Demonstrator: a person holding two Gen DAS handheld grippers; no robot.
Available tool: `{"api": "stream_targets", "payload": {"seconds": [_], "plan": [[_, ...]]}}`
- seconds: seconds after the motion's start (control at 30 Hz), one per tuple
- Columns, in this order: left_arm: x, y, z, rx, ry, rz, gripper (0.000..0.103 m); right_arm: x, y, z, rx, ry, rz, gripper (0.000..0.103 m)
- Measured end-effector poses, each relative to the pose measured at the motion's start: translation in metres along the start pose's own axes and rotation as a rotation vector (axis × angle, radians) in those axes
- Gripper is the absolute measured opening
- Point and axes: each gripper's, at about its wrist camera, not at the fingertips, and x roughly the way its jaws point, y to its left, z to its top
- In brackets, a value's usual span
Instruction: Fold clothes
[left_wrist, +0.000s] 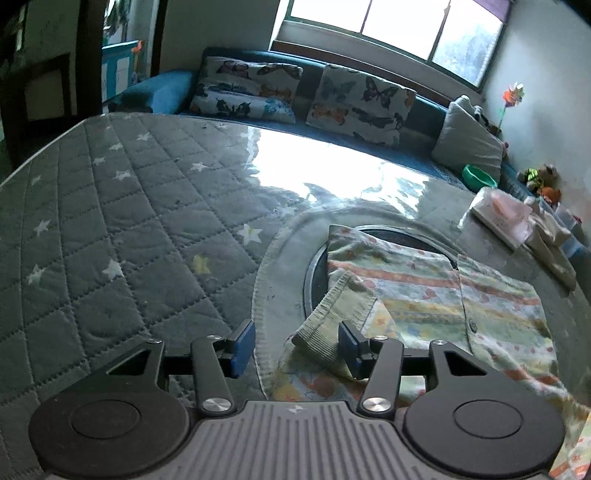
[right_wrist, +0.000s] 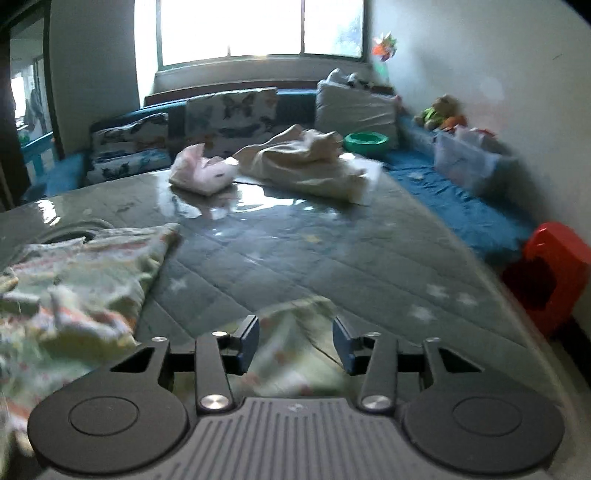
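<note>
Both the left gripper (left_wrist: 297, 345) and the right gripper (right_wrist: 295, 345) stood with jaws apart and nothing clamped, over a striped shirt (left_wrist: 436, 295) that lay partly folded on the grey quilted table (left_wrist: 110, 221), its ribbed cuff (left_wrist: 328, 325) just beside one left finger.

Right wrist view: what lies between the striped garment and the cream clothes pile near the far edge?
In the right wrist view, only bare quilted star-print table cover separates the striped garment from the cream clothes pile; a pink item lies beside the pile.
</note>
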Motion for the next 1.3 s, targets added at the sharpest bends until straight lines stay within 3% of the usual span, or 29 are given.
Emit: {"api": "stream_targets", "payload": {"seconds": [0.2,0.23,0.27,0.37,0.47,0.6,0.63,0.67,0.7,0.73,0.83,0.93,1.0,1.07,1.17,1.3], "plan": [[-0.011,0.014,0.005,-0.037,-0.021,0.009,0.058,0.052,0.008,0.002,-0.013,0.117,-0.024,0.051],[-0.011,0.015,0.006,-0.040,-0.020,0.007,0.059,0.052,0.008,0.002,-0.021,0.113,-0.022,0.046],[-0.011,0.015,0.006,-0.042,-0.019,0.005,0.059,0.052,0.008,0.001,-0.030,0.110,-0.020,0.028],[-0.008,0.014,0.008,-0.048,-0.008,-0.007,0.061,0.044,0.011,0.003,-0.057,0.103,-0.002,0.007],[0.002,0.006,0.008,-0.038,0.010,-0.025,0.065,0.025,0.014,0.003,-0.104,0.036,-0.017,0.005],[0.017,0.001,0.008,-0.042,0.031,-0.013,0.067,-0.028,0.005,-0.004,-0.081,-0.125,-0.045,0.004],[0.019,0.000,0.007,-0.039,0.032,-0.018,0.065,-0.036,-0.001,-0.011,-0.066,-0.129,-0.061,0.004],[0.022,-0.001,0.007,-0.035,0.033,-0.022,0.065,-0.044,-0.007,-0.018,-0.051,-0.132,-0.077,0.005],[0.023,-0.002,0.006,-0.027,0.033,-0.034,0.058,-0.053,-0.013,-0.025,-0.036,-0.136,-0.092,0.006],[0.024,-0.004,0.005,-0.018,0.034,-0.046,0.042,-0.060,-0.019,-0.032,-0.022,-0.135,-0.110,0.010],[0.025,-0.007,0.004,-0.001,0.027,-0.058,0.021,-0.060,-0.037,-0.060,-0.011,-0.035,-0.189,0.011],[0.018,-0.007,0.005,-0.003,0.008,-0.071,0.015,-0.062,-0.049,-0.074,0.034,0.011,-0.212,0.016],[0.009,-0.007,0.005,0.007,-0.018,-0.062,0.014,-0.066,-0.048,-0.074,0.022,-0.010,-0.226,0.026],[-0.002,-0.006,0.007,0.012,-0.047,-0.053,0.013,-0.068,-0.043,-0.070,0.014,-0.039,-0.222,0.044],[-0.022,0.000,0.010,0.010,-0.097,-0.037,0.013,-0.066,-0.028,-0.059,-0.023,-0.079,-0.182,0.054],[-0.055,0.017,0.013,0.018,-0.164,-0.014,0.013,-0.054,-0.001,-0.050,-0.091,-0.084,-0.093,0.058]]}}
